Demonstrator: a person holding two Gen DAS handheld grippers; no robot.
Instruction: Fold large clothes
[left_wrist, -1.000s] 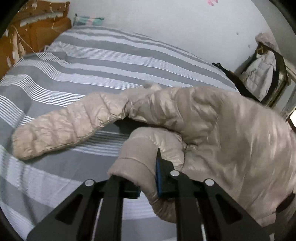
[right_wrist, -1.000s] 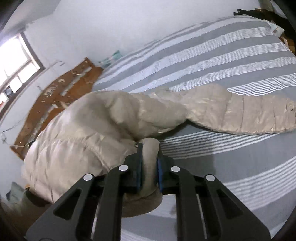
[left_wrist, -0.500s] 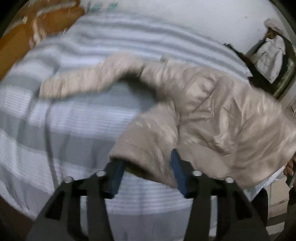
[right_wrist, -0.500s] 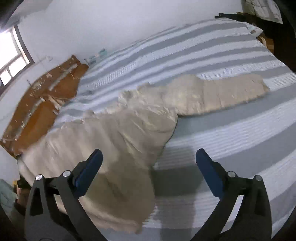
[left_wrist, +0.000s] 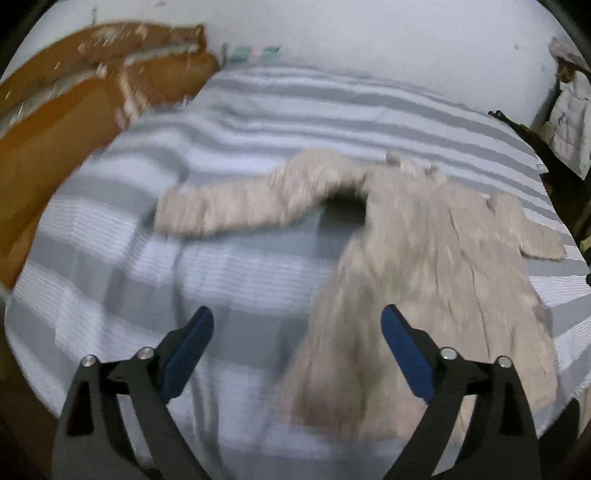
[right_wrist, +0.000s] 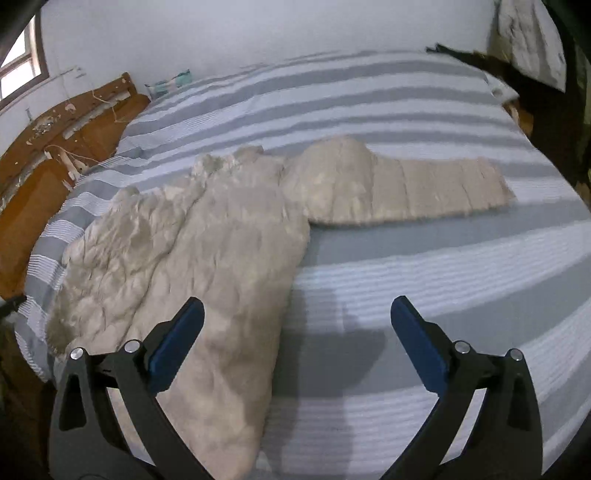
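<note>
A beige puffer jacket (left_wrist: 424, 258) lies spread on the grey-and-white striped bed (left_wrist: 240, 122), one sleeve (left_wrist: 229, 210) reaching left. My left gripper (left_wrist: 295, 328) hovers over the jacket's lower edge. Its jaws are opening, and the pads touch nothing, though part of the hem lies beneath the gap. In the right wrist view the jacket (right_wrist: 207, 258) lies at the left with its other sleeve (right_wrist: 413, 192) stretched right across the bed (right_wrist: 424, 266). My right gripper (right_wrist: 297, 317) stands wide open above the jacket's edge and bare sheet, holding nothing.
An orange-brown wooden headboard (left_wrist: 55, 129) (right_wrist: 55, 147) runs along the bed's left side. A pale coat hangs on dark furniture (left_wrist: 569, 122) (right_wrist: 532, 44) at the right. A window (right_wrist: 22, 70) sits upper left. A teal item (left_wrist: 255, 51) lies at the bed's far edge.
Both grippers were shut on the jacket's hem a second ago. They have opened and let go, and the jacket has dropped flat onto the bed. Both grippers have drawn back from it.
</note>
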